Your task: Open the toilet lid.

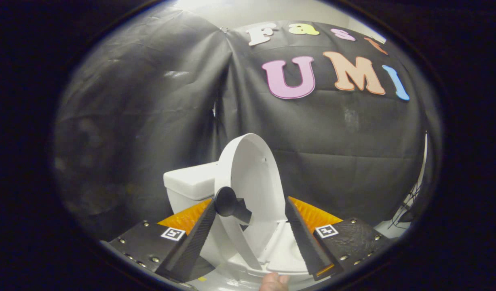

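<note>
The white toilet lid [252, 173] stands raised, close to upright, with its hollow underside turned toward me. A black knob [227, 203] sticks out from the lid's left rim. My gripper [250, 202] is open, and the lower part of the lid rises between its fingers. The left fingertip [209, 212] sits right beside the knob; whether it touches is unclear. The right fingertip [290, 206] stands just off the lid's right rim. Below the lid, the white seat and bowl [282, 252] show between the fingers. The white tank [191, 182] sits behind the lid to the left.
Black cloth walls close in behind and to the left of the toilet, meeting in a corner above the tank. Dark cables [405, 210] and a white upright edge [425, 161] lie far to the right. Part of a hand [274, 283] shows under the fingers.
</note>
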A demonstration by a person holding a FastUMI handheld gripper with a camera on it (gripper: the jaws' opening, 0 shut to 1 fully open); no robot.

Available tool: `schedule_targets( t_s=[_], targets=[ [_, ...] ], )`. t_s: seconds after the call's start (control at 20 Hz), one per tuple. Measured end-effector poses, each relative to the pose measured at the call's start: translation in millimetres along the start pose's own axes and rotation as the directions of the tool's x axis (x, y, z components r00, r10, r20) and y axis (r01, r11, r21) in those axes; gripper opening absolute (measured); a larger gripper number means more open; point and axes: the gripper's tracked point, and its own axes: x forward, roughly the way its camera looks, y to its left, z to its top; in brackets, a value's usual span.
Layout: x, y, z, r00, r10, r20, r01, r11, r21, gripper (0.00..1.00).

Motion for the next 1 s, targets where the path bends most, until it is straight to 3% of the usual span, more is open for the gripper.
schedule_targets(
  t_s=[0.25,0.45,1.0],
  targets=[
    [-25,-16,34,0.997,0.04,0.063,-0.045,0.995,0.09,1.0],
    [-43,-49,53,0.996,0.0,0.089,-0.011,0.992,0.123,1.0],
    [-87,-130,69,0.989,-0.111,0.094,0.106,0.993,0.054,1.0]
  ],
)
